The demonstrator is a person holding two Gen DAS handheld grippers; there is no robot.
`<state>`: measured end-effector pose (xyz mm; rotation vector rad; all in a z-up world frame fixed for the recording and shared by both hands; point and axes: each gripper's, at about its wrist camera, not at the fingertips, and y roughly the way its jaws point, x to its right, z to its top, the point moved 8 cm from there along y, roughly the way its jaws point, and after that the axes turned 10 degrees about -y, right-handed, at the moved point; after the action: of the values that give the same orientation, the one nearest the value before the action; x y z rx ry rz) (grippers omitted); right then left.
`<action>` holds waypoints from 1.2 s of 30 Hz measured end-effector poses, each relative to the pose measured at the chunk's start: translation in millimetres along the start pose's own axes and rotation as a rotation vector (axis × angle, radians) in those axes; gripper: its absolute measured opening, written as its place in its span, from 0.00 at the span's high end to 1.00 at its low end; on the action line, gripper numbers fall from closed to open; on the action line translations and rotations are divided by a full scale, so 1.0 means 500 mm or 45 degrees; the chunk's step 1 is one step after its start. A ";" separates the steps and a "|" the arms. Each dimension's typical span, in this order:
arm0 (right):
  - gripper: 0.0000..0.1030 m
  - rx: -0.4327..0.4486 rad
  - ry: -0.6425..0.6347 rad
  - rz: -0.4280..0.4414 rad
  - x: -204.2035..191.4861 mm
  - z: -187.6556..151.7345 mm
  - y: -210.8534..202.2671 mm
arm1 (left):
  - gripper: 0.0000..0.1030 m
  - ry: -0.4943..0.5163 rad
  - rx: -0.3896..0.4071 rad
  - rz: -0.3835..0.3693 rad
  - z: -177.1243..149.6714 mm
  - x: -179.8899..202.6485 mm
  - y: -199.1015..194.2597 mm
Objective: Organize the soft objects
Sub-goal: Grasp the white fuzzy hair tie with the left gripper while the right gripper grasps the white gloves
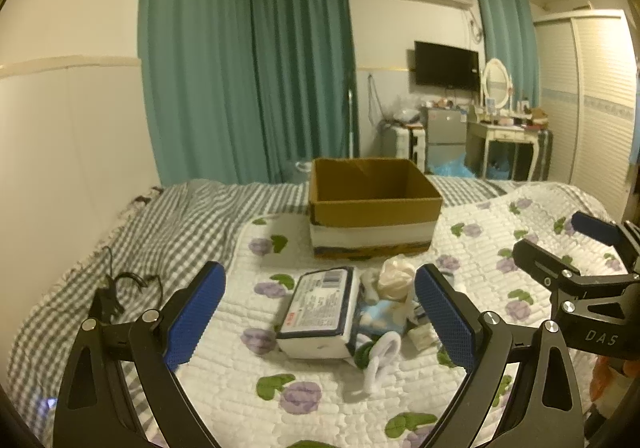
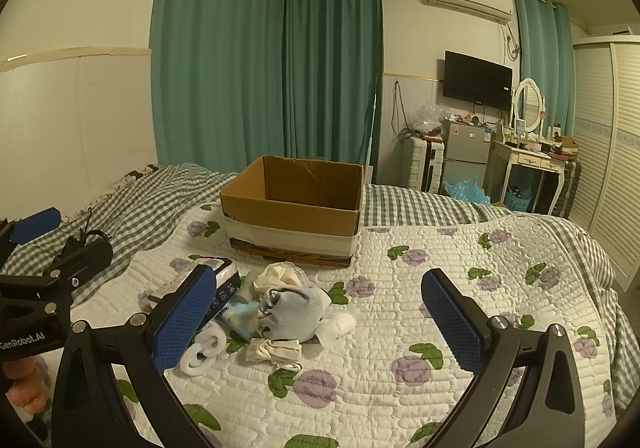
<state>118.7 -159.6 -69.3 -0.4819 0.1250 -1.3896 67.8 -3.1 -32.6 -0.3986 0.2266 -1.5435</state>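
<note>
Your left gripper [image 1: 320,312] hangs spread wide over the tissue pack [image 1: 316,312], holding nothing. The soft pile [image 2: 280,308] sits right before the box [image 2: 292,208], handy for dropping in. Your right gripper [image 2: 320,322] gapes empty too.

1. The left wrist view looks low across the white quilted bed cover with purple flowers [image 1: 320,388], facing the open brown cardboard box [image 1: 374,208] at 12 o'clock.
2. The right wrist view faces the same way; the box [image 2: 294,212] sits at 11 o'clock.
3. Both share the heap of soft things [image 1: 384,312] [image 2: 280,308], close ahead.
</note>
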 end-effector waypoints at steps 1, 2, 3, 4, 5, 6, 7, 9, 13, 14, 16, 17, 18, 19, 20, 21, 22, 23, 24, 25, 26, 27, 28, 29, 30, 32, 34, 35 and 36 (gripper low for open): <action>0.00 -0.005 -0.002 -0.002 0.001 -0.002 0.001 | 0.05 0.000 -0.001 -0.005 -0.001 0.000 0.002; 0.00 -0.016 -0.004 -0.004 0.002 -0.006 0.002 | 0.05 0.001 -0.004 -0.009 -0.001 0.002 0.003; 0.00 -0.028 -0.007 -0.006 0.003 -0.011 0.005 | 0.05 0.001 -0.011 -0.014 -0.004 0.002 0.006; 0.00 -0.042 -0.010 -0.006 0.004 -0.016 0.008 | 0.05 0.001 -0.026 -0.017 -0.011 0.003 0.012; 0.00 -0.064 -0.016 -0.006 0.004 -0.025 0.014 | 0.05 0.001 -0.044 -0.017 -0.019 0.002 0.021; 0.00 -0.087 -0.022 -0.007 0.005 -0.035 0.020 | 0.05 0.001 -0.057 -0.018 -0.026 0.001 0.027; 0.00 -0.106 -0.026 -0.008 0.006 -0.044 0.025 | 0.05 -0.005 -0.082 -0.020 -0.039 -0.001 0.038; 0.00 -0.156 -0.032 -0.001 0.006 -0.067 0.042 | 0.06 -0.022 -0.153 -0.031 -0.077 -0.002 0.065; 0.00 -0.235 -0.023 0.041 0.002 -0.109 0.072 | 0.07 -0.020 -0.277 -0.048 -0.150 0.009 0.107; 0.00 -0.254 -0.024 0.047 0.001 -0.117 0.081 | 0.08 -0.019 -0.305 -0.045 -0.164 0.012 0.117; 0.00 -0.290 -0.027 0.056 -0.004 -0.133 0.099 | 0.08 -0.013 -0.372 -0.036 -0.195 0.023 0.140; 0.00 -0.304 -0.028 0.060 -0.008 -0.138 0.108 | 0.08 -0.009 -0.394 -0.035 -0.204 0.026 0.147; 0.00 -0.318 -0.029 0.064 -0.010 -0.144 0.116 | 0.08 -0.004 -0.414 -0.036 -0.212 0.030 0.156; 0.00 -0.332 -0.031 0.068 -0.012 -0.150 0.123 | 0.08 0.005 -0.444 -0.035 -0.224 0.036 0.170; 0.00 -0.352 -0.034 0.072 -0.015 -0.160 0.133 | 0.09 0.009 -0.459 -0.034 -0.229 0.037 0.177; 0.00 -0.366 -0.034 0.077 -0.016 -0.166 0.140 | 0.12 0.011 -0.474 -0.032 -0.233 0.037 0.186; 0.00 -0.378 -0.033 0.081 -0.018 -0.170 0.147 | 0.21 0.008 -0.494 -0.042 -0.238 0.040 0.197; 0.00 -0.394 -0.030 0.088 -0.020 -0.177 0.155 | 0.26 0.005 -0.505 -0.049 -0.239 0.038 0.203; 0.00 -0.403 -0.030 0.093 -0.023 -0.180 0.159 | 0.27 0.001 -0.523 -0.059 -0.243 0.039 0.212; 0.00 -0.411 -0.030 0.099 -0.025 -0.183 0.164 | 0.30 -0.003 -0.548 -0.081 -0.248 0.041 0.226; 0.00 -0.419 -0.029 0.109 -0.030 -0.186 0.170 | 0.36 -0.007 -0.556 -0.094 -0.251 0.041 0.232; 0.00 -0.426 -0.028 0.115 -0.033 -0.187 0.174 | 0.40 -0.009 -0.563 -0.100 -0.253 0.041 0.238; 0.00 -0.432 -0.027 0.121 -0.037 -0.189 0.178 | 0.49 -0.011 -0.584 -0.114 -0.259 0.041 0.246; 0.00 -0.442 -0.026 0.130 -0.042 -0.192 0.184 | 0.58 -0.013 -0.600 -0.130 -0.263 0.043 0.250; 0.00 -0.450 -0.025 0.137 -0.046 -0.194 0.188 | 0.59 -0.013 -0.613 -0.150 -0.265 0.044 0.256; 0.00 -0.469 -0.018 0.151 -0.057 -0.198 0.200 | 0.64 -0.007 -0.612 -0.176 -0.265 0.045 0.255; 0.00 -0.479 -0.003 0.164 -0.065 -0.200 0.208 | 0.67 -0.003 -0.607 -0.203 -0.264 0.040 0.247; 0.00 -0.487 0.012 0.175 -0.070 -0.200 0.214 | 0.69 -0.003 -0.608 -0.210 -0.264 0.036 0.243; 0.00 -0.490 0.022 0.184 -0.075 -0.200 0.219 | 0.70 -0.001 -0.607 -0.212 -0.263 0.029 0.238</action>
<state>175.3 -137.7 -209.9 -0.7651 0.4383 -1.2301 126.9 -34.1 -197.8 -0.8094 0.5774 -1.6468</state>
